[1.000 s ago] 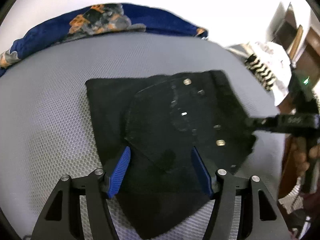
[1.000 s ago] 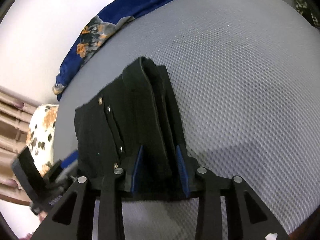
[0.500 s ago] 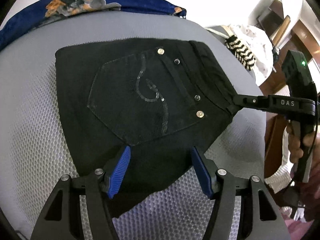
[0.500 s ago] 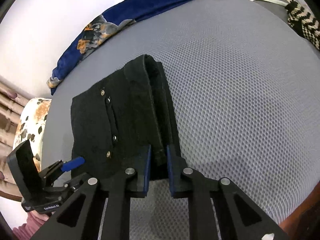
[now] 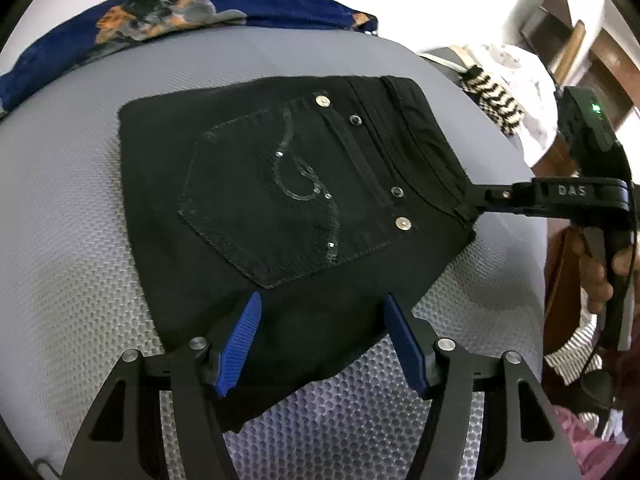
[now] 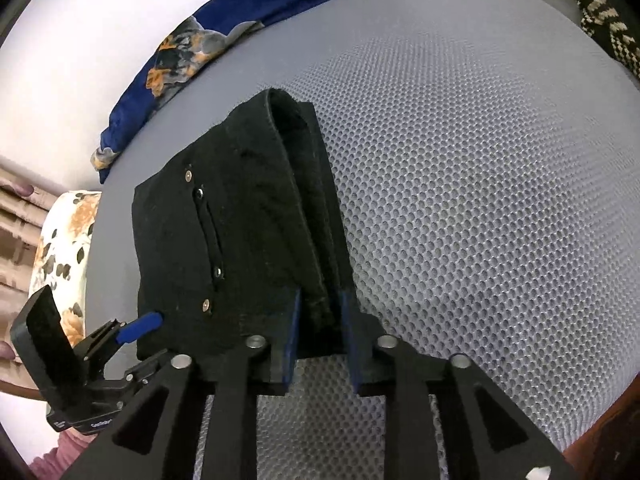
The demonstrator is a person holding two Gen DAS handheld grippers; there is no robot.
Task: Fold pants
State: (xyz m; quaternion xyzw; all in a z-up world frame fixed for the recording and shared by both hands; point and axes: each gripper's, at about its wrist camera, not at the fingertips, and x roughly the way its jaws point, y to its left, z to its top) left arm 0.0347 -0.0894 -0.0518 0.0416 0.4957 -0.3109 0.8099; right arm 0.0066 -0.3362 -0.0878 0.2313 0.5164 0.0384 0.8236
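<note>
The black pants (image 5: 280,200) lie folded into a compact rectangle on the grey mesh surface (image 5: 72,280), back pocket (image 5: 288,200) facing up. The left gripper (image 5: 320,336) is at the near edge of the fold, its blue pads (image 5: 240,340) spread wide with the fabric lying between them. The right gripper (image 6: 320,336) has its jaws nearly together around the thick waistband fold (image 6: 316,280) at the pants' right edge; actual contact cannot be confirmed. A blue patterned cloth (image 5: 180,4) lies at the far edge.

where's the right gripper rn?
In the left wrist view, the right gripper is at the right, on the waistband edge of the folded black pants lying on the grey mesh surface.
</note>
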